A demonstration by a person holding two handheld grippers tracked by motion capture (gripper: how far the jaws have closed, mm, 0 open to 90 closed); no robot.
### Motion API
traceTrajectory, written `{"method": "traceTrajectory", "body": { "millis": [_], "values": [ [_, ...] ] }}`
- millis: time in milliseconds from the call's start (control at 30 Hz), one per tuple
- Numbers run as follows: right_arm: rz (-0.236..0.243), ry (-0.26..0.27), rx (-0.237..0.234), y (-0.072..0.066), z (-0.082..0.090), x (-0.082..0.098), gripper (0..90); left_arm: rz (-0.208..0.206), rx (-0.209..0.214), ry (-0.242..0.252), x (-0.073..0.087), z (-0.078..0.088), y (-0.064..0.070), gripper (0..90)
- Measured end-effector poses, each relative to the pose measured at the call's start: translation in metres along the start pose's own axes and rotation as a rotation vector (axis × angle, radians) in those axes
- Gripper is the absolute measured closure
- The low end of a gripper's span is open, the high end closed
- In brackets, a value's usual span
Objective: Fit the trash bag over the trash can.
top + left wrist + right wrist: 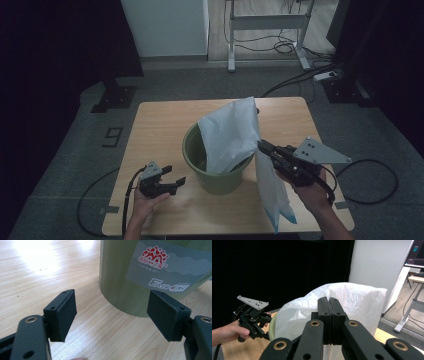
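Bin first, from the high view: a green bucket (216, 172) is seen standing mid-table on the wooden table (160, 125), with a white plastic bag (232, 135) partly tucked inside it and partly draped over the rim down the right side. The right gripper (263, 146) is seen clamped on the bag at the bucket's right rim. The left gripper (176, 181) is held just left of the bucket, spread wide, nothing in it.

Left gripper view: pads are seen wide apart over bare wood, bucket wall (120, 277) close ahead. A label (170, 265) can be read: red Chinese logo, then "FASHION".

Right gripper view: pads are pressed tight together with bag film (352, 302) pinched between them; the other gripper (258, 323) is seen held in a hand at the left
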State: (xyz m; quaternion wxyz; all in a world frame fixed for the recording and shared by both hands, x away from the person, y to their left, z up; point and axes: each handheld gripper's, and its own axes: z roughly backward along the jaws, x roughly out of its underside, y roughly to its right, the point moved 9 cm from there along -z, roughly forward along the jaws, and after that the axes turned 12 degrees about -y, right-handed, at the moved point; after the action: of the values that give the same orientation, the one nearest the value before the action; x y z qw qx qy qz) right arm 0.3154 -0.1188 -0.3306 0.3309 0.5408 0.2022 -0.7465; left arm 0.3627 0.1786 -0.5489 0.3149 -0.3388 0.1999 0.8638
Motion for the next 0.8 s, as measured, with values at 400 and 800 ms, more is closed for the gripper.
{"method": "traceTrajectory", "body": {
  "millis": [400, 800],
  "values": [
    [-0.003, -0.015, -0.005, 0.006, -0.002, 0.002, 88.0, 0.003, 0.005, 0.009, -0.001, 0.001, 0.001, 23.2],
    [-0.033, -0.146, -0.083, -0.01, -0.069, 0.036, 86.7, -0.004, -0.004, 0.031, -0.005, 0.008, 0.002, 24.2]
  ]
}}
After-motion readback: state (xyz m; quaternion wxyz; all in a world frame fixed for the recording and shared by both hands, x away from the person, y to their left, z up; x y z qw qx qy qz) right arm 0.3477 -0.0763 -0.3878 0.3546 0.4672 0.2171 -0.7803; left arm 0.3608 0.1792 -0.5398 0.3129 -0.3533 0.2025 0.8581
